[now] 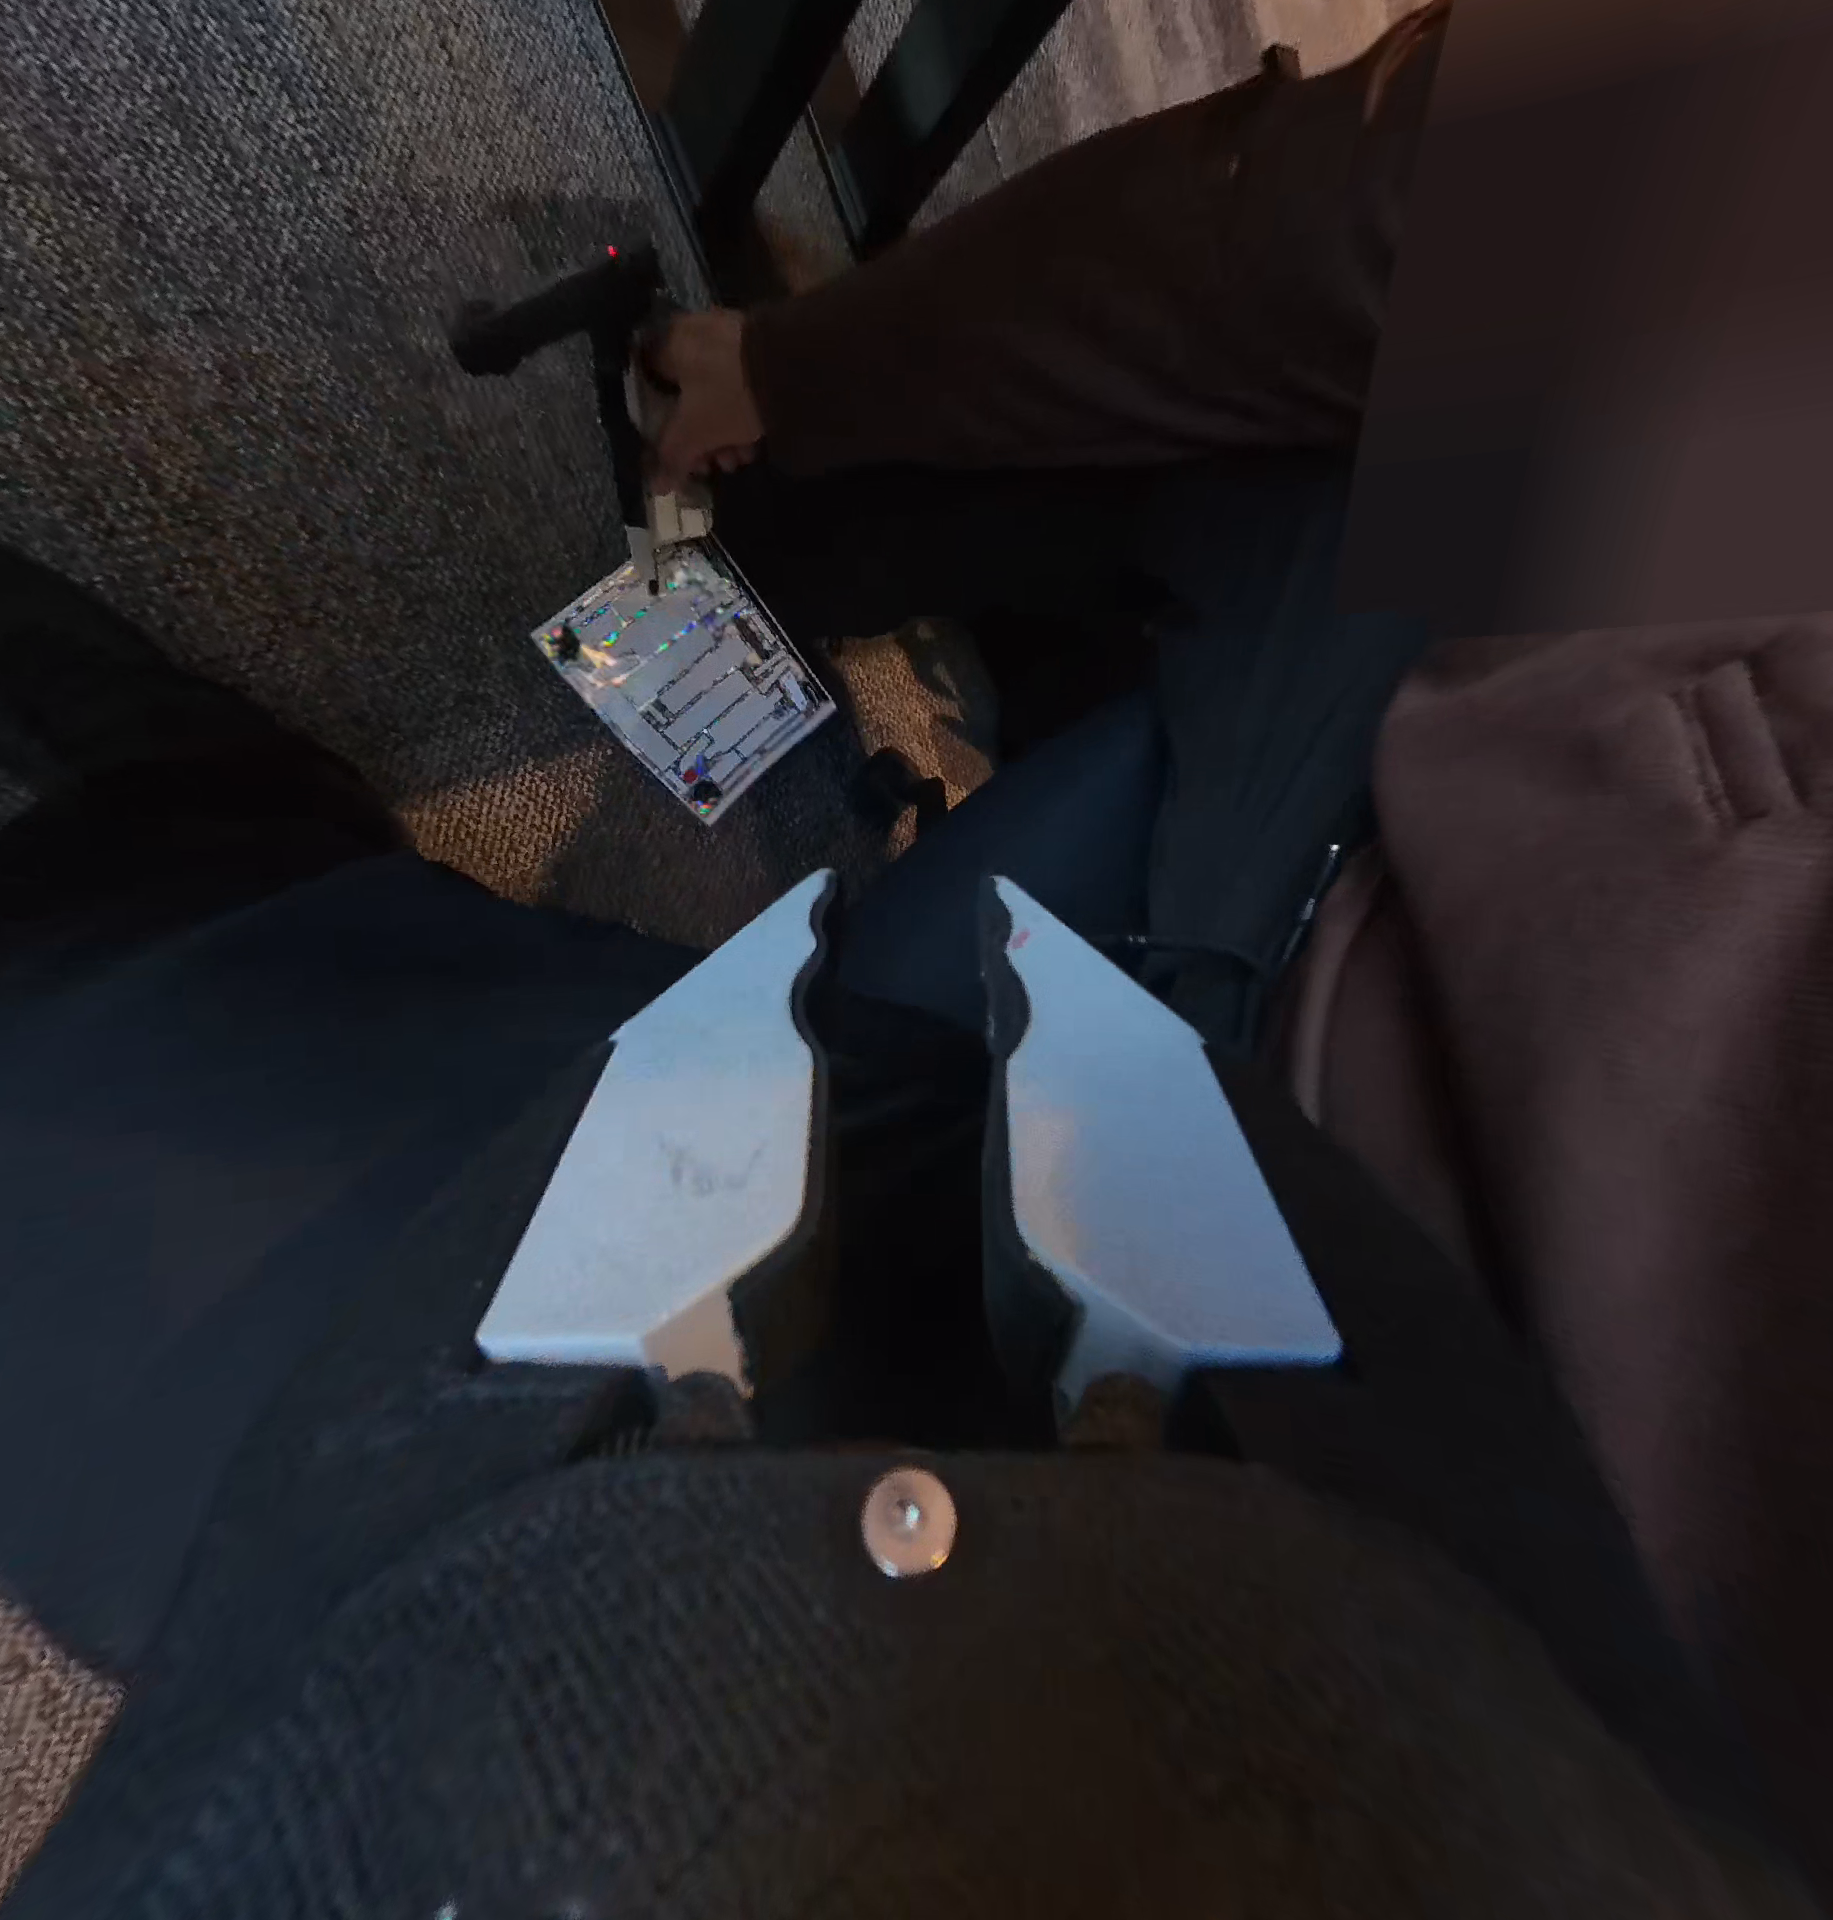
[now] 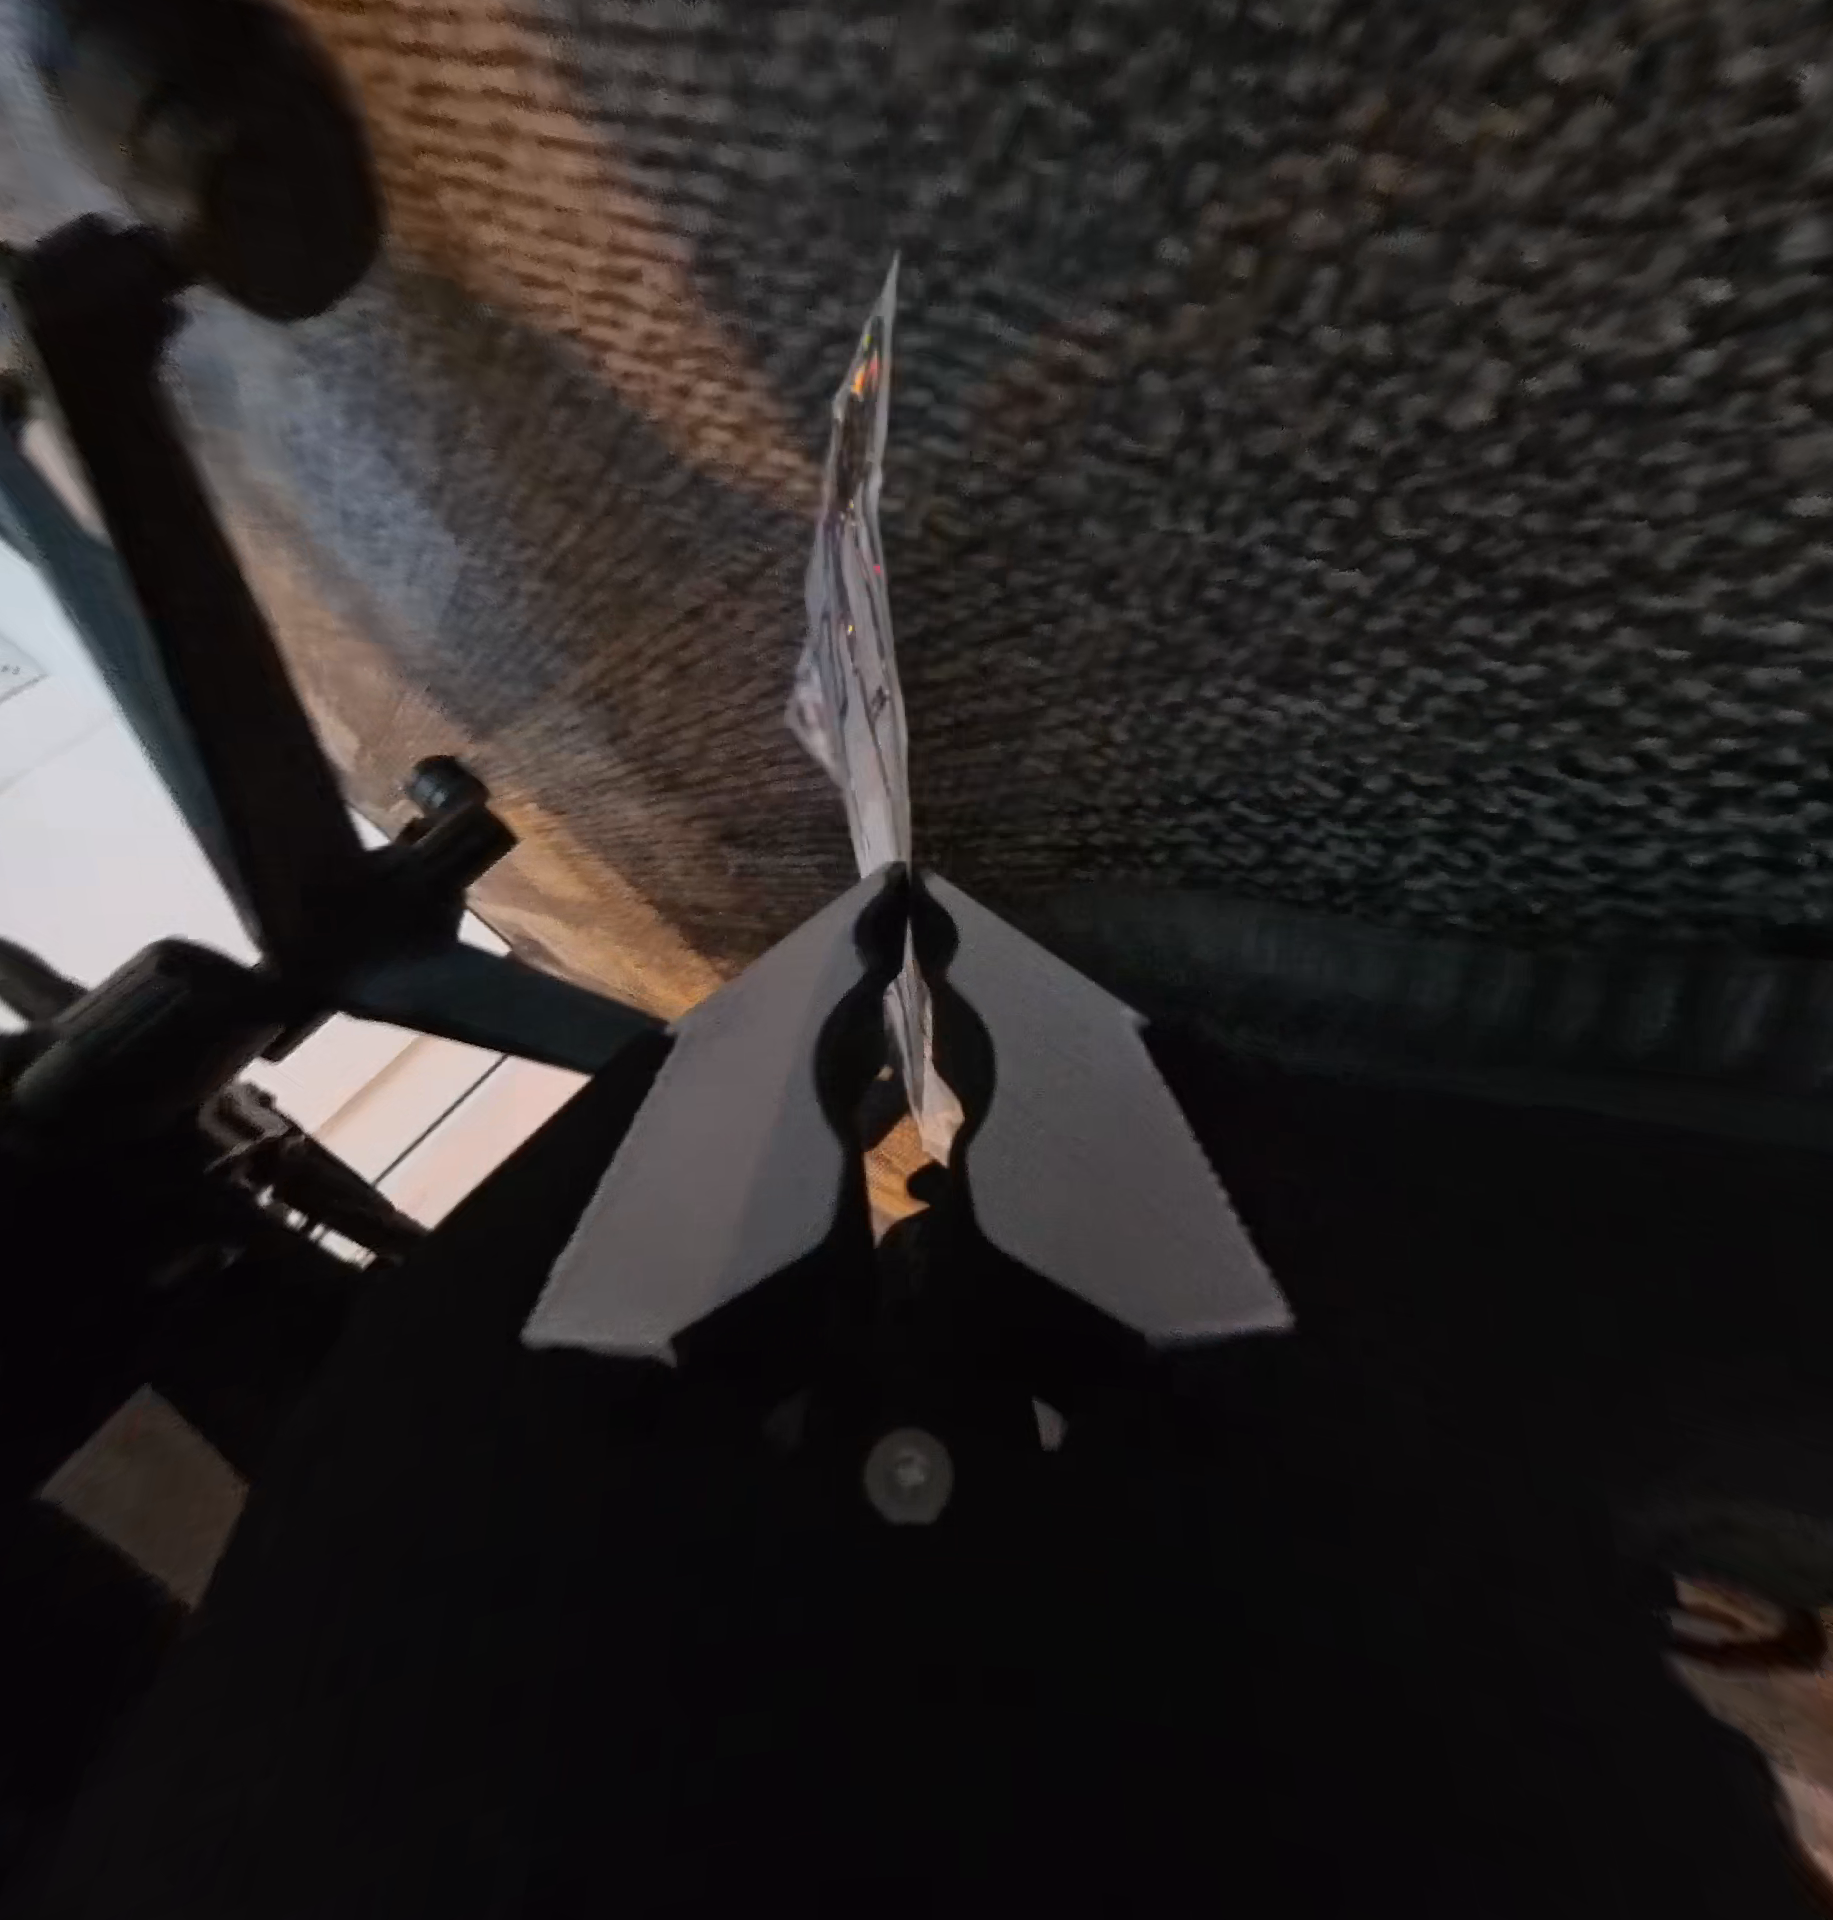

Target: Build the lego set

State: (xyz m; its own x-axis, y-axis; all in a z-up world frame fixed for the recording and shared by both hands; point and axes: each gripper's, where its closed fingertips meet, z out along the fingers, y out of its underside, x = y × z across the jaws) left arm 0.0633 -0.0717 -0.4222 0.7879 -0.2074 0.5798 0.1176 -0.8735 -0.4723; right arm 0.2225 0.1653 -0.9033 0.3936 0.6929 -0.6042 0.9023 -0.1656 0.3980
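Note:
My right gripper (image 2: 907, 883) is shut on the edge of a shiny silver sticker sheet (image 2: 858, 644), which sticks out edge-on past the tips, above the carpet. The left wrist view shows the same from afar: a hand holds the right gripper (image 1: 650, 566), which pinches the sheet (image 1: 683, 686) by its top corner. My left gripper (image 1: 907, 914) hangs over a dark trouser leg (image 1: 1078, 810) with its fingers (image 1: 714, 1091) a little apart. The space between them is dark, and I cannot tell whether anything sits there.
Speckled grey carpet (image 1: 216, 312) covers the floor. Black chair or table legs (image 1: 746, 125) stand beyond the hand, and a chair base with a caster (image 2: 268, 177) is at the left of the right wrist view. A brown sleeve (image 1: 1047, 291) reaches down to the gripper. The left gripper's tips are roughly 55 centimeters from the right gripper's.

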